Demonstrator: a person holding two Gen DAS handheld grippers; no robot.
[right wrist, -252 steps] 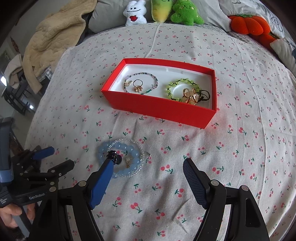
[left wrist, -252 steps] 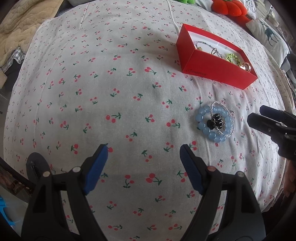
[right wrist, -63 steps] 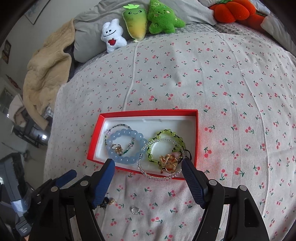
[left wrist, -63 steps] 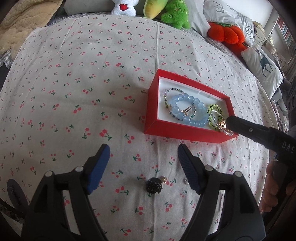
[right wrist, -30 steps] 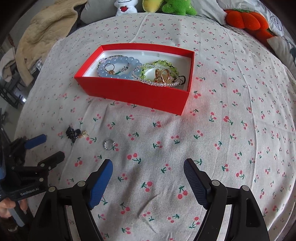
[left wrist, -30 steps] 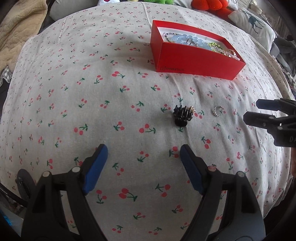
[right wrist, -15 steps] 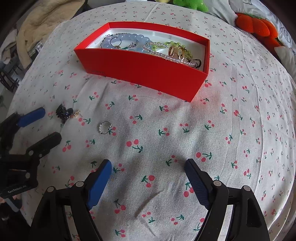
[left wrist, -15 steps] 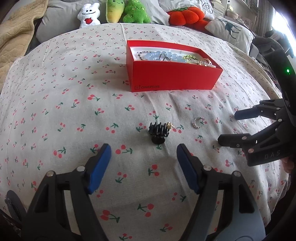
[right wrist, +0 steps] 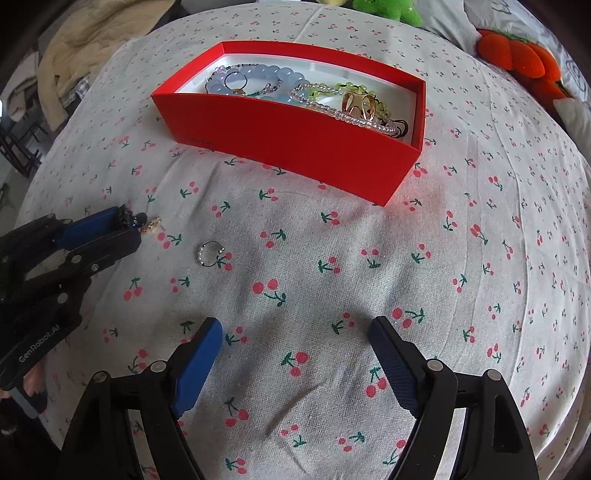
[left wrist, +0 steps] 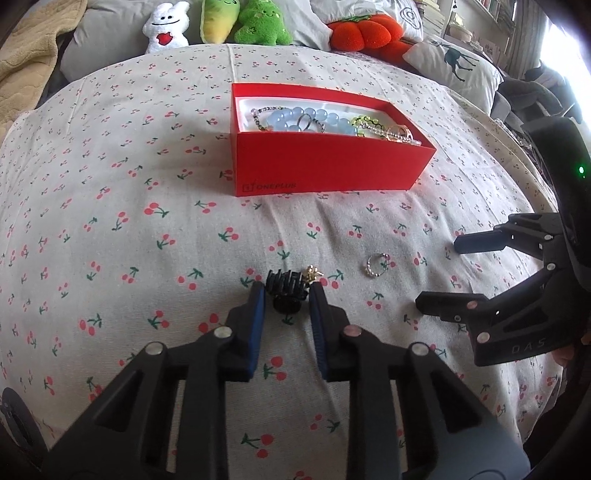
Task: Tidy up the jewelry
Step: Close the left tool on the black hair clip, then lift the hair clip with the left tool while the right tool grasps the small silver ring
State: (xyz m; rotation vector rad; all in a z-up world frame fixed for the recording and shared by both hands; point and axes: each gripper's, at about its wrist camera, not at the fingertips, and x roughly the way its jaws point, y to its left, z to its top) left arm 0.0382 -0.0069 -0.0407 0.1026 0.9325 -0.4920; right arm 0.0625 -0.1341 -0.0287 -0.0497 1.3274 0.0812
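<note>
A black hair claw clip [left wrist: 286,291] lies on the cherry-print bedspread, a small gold earring [left wrist: 312,274] just beyond it. My left gripper [left wrist: 286,295] has closed around the clip, a blue pad on each side of it; it also shows in the right wrist view [right wrist: 125,225]. A small beaded ring [left wrist: 376,264] lies to the right of it, also seen in the right wrist view [right wrist: 210,254]. The red box [left wrist: 328,166] farther back holds blue, green and clear bead bracelets and rings. My right gripper [right wrist: 295,343] is open and empty, right of the ring.
Plush toys [left wrist: 236,22] and an orange pumpkin cushion [left wrist: 365,35] line the far edge of the bed. A beige blanket [left wrist: 22,74] lies at the far left. A deer-print pillow [left wrist: 454,62] is at the far right.
My left gripper has moved forward to the black clip and narrowed its jaws around it. The right gripper has stayed open and shifted slightly closer to the bed.
</note>
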